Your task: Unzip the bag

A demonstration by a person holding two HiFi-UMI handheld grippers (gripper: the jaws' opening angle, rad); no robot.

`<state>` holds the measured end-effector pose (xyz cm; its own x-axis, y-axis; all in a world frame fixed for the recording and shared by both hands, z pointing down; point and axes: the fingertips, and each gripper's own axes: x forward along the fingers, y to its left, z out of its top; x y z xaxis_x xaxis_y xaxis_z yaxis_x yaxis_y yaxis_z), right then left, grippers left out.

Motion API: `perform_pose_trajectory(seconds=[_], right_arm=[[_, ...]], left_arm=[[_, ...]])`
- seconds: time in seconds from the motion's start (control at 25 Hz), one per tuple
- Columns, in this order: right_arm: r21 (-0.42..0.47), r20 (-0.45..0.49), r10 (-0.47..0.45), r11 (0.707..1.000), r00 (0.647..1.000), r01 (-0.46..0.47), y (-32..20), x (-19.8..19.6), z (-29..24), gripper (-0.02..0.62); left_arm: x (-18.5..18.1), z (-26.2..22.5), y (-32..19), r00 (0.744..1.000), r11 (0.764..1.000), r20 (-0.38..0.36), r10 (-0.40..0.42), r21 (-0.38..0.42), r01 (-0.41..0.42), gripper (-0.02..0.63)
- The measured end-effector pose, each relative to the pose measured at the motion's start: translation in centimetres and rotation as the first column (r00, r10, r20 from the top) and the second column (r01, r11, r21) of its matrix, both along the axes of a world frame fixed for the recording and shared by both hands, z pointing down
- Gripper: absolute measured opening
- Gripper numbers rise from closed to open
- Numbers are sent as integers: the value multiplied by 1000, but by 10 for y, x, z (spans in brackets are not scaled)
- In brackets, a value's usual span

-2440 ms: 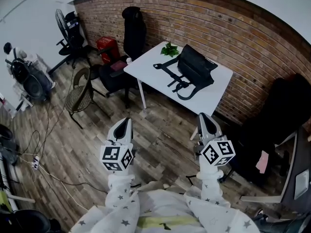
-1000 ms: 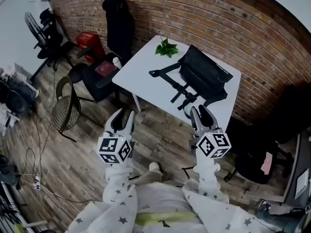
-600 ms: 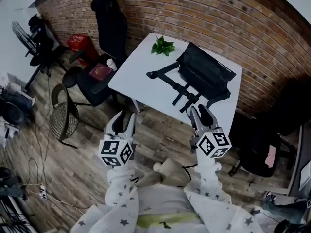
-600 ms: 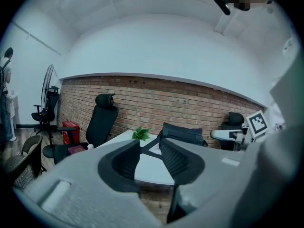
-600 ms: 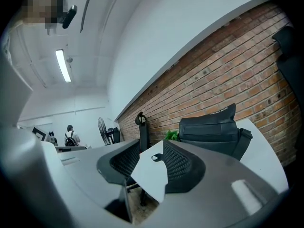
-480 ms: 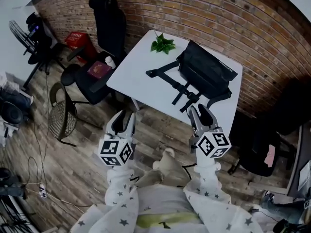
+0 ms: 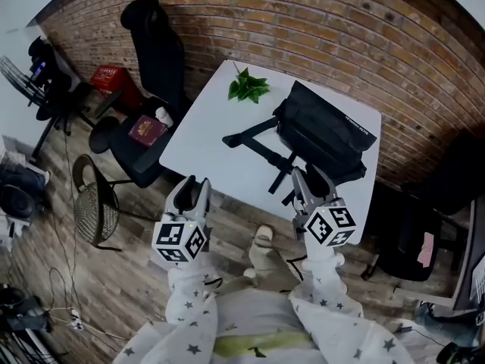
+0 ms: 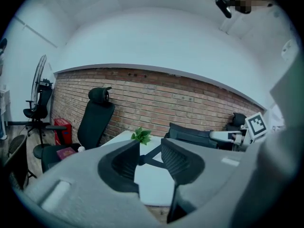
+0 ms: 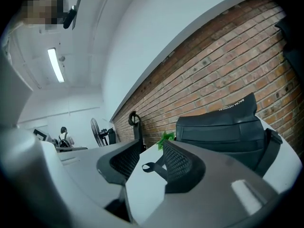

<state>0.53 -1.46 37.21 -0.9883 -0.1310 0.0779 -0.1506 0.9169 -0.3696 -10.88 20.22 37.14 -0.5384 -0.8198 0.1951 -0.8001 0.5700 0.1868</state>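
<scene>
A black bag lies on the white table, its straps trailing toward the front edge. Both grippers hover over the floor short of that edge. My left gripper is open and empty, left of the straps. Open and empty too, my right gripper sits just before the bag's near side. The left gripper view looks between the jaws of the left gripper at the bag and table. Past the right gripper, the bag and a strap loop fill the right gripper view.
A green plant sits at the table's far corner. Black office chairs stand left of the table, one with a red book. A wire chair is nearer left. Another dark chair stands right. Brick wall behind.
The person has walked toward the table, so the table and bag are now closer and larger. Both grippers have reached the table's front edge, with jaws as wide as before.
</scene>
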Motion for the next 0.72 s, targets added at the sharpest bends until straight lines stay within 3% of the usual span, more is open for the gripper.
perform_pose_trajectory(seconds=[0.24,0.72], right_arm=[[-23,-15,8,1000,1000,-9,-28,-45,6,145],[-53,-49,28,998,998,-31,-66,-91,24,143]], left_arm=[[-46,-1,-58,997,997,-8,80,1,-80,132],[-94,-1,-144,975,976,-18,219,3,-219,132]])
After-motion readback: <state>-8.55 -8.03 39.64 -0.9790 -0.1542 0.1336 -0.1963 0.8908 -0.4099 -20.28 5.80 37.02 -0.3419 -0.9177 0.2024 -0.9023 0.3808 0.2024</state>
